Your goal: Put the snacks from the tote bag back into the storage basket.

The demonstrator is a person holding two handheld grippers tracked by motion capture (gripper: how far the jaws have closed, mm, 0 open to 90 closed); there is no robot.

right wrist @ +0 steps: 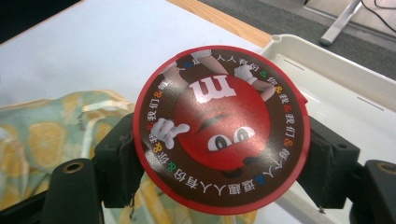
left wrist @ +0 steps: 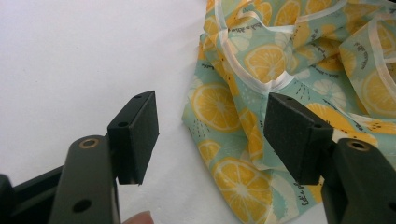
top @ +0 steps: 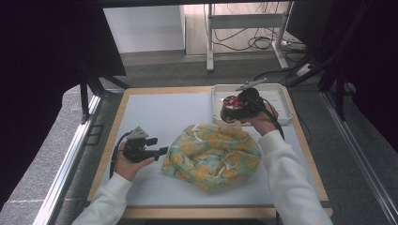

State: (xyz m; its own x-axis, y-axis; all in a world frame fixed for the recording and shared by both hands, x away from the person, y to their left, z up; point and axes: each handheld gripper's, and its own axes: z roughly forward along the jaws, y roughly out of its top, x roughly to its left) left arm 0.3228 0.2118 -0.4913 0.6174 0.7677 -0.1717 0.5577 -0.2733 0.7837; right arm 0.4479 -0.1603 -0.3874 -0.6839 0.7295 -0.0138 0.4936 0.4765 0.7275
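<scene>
Right hand-held gripper (right wrist: 222, 161): tin (right wrist: 222, 128) lid toward camera.

Round red tin lid (right wrist: 222, 128) reads "m" and "我们".

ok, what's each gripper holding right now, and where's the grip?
The right gripper clamps a round red candy tin by its opposite side walls. The left gripper holds nothing; its jaws stand open beside the lemon-print cloth.

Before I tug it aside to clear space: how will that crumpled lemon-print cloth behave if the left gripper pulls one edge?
The crumpled lemon-print cloth lies in soft folds, so it is probably floppy and would trail, not lift whole. It looks thin, likely light. On the smooth white table it should slide easily toward the open left gripper.
</scene>
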